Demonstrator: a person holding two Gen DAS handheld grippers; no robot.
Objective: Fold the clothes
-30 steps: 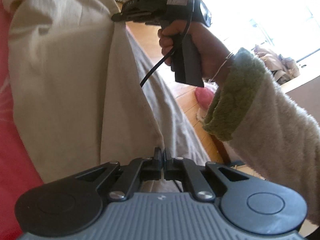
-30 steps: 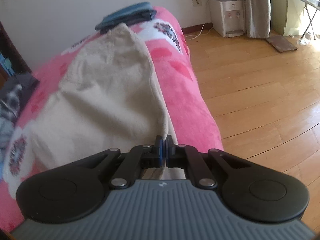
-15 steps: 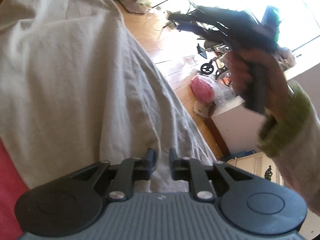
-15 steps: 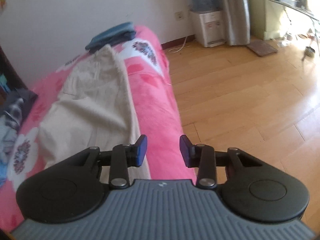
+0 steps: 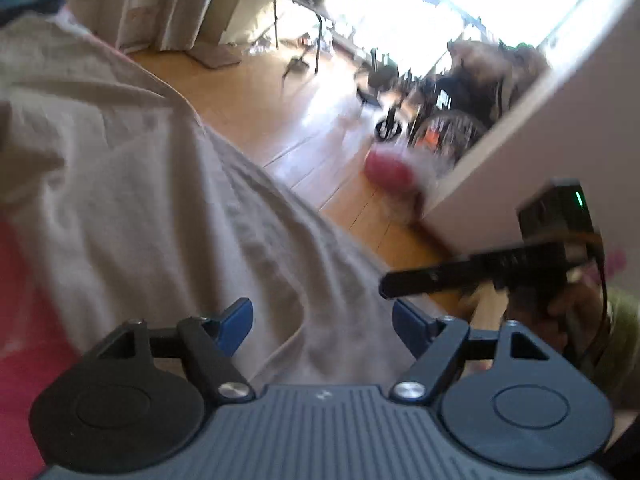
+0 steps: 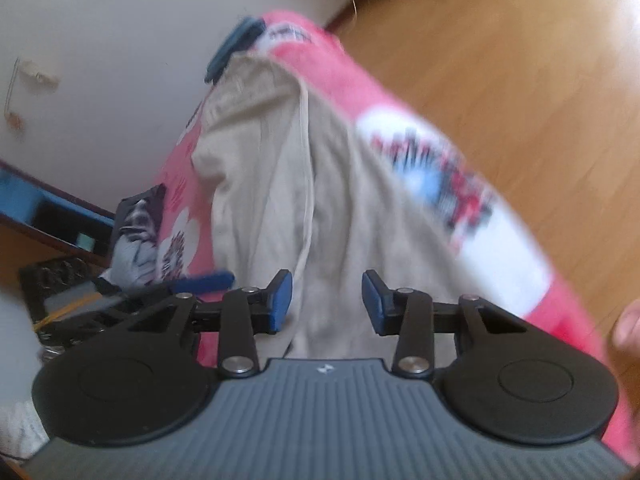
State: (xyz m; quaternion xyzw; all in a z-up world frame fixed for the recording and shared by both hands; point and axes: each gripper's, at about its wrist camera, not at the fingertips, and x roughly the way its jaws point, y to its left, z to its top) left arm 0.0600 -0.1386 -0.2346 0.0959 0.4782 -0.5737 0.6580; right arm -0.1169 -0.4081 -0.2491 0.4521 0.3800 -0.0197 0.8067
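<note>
A beige garment (image 6: 320, 184) is spread lengthwise along a bed covered by a pink blanket (image 6: 352, 80) with white, patterned patches. In the right wrist view a long seam is seen running down the cloth, and a dark blue folded item (image 6: 234, 50) lies at the far end of the bed, just beyond the garment, close to a white wall. In the left wrist view the same garment (image 5: 160, 200) is shown wrinkled and draped over the bed's edge, with wooden floor (image 5: 280, 120) beyond it. The left claw (image 5: 322, 320) is held just above the cloth; its jaws stand wide apart and are opening, with cloth seen below the gap but not pinched by the blue pads (image 5: 236, 318). The right claw (image 6: 326, 304) is held above the garment's near part; its jaws are partly apart and opening, and nothing is gripped. The right claw (image 5: 480, 268) is also seen from the side at the right of the left wrist view, blurred, held by a hand (image 5: 560, 308) in a green-cuffed sleeve. A bright window and blurred clutter are seen beyond the floor.
</note>
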